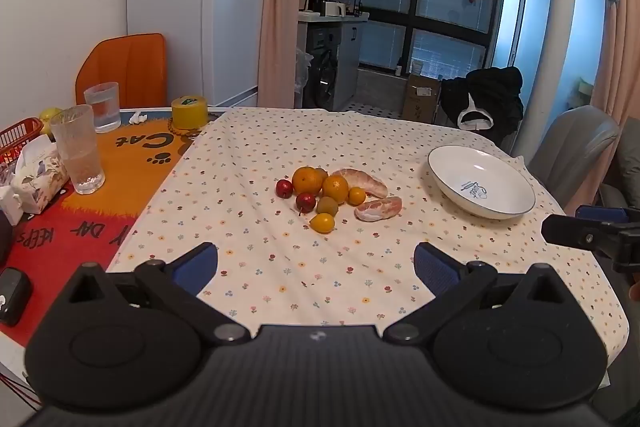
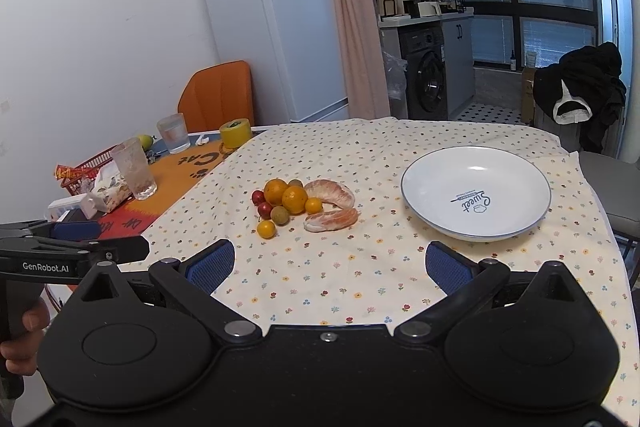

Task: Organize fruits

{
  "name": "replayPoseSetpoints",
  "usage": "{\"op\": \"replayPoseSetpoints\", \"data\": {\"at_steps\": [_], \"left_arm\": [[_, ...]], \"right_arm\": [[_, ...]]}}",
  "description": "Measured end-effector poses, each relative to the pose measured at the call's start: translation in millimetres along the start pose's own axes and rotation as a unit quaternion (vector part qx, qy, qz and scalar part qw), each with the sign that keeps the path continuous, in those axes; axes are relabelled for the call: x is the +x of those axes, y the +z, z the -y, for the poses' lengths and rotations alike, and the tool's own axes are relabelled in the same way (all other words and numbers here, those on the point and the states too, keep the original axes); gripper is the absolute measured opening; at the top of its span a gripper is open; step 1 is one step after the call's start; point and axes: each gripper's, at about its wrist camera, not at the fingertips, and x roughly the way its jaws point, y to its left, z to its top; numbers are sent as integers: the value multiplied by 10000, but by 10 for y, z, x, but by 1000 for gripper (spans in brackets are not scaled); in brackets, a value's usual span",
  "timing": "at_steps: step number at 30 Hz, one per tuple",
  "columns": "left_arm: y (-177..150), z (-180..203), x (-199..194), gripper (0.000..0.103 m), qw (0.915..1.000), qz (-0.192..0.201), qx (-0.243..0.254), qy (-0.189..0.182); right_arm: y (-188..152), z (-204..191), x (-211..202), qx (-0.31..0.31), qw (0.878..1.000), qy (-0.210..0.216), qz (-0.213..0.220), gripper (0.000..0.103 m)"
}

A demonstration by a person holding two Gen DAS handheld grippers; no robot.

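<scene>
A pile of small fruits (image 1: 328,193) (image 2: 294,201) lies mid-table on the flowered cloth: two oranges, red cherry-like fruits, small yellow and brownish ones, and two peeled pomelo segments (image 1: 378,209) (image 2: 331,220). An empty white plate (image 1: 480,187) (image 2: 476,193) with blue lettering sits to the right of the pile. My left gripper (image 1: 316,261) hovers open near the front edge, well short of the fruit. My right gripper (image 2: 330,263) is also open and empty, equally far from the pile. Each gripper shows at the edge of the other's view.
Two drinking glasses (image 1: 80,151) (image 1: 103,106), a yellow tape roll (image 1: 189,111), a tissue pack (image 1: 38,173) and a red basket (image 1: 18,139) crowd the orange mat on the left. An orange chair (image 1: 126,69) and a grey chair (image 1: 572,147) flank the table.
</scene>
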Motion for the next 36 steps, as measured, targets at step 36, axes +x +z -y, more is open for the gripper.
{"op": "replayPoseSetpoints", "data": {"at_steps": [36], "left_arm": [[27,9,-26,103,10000,5,17,-28]], "right_arm": [[23,55,-17,35,9999,-107,-42,103]]}}
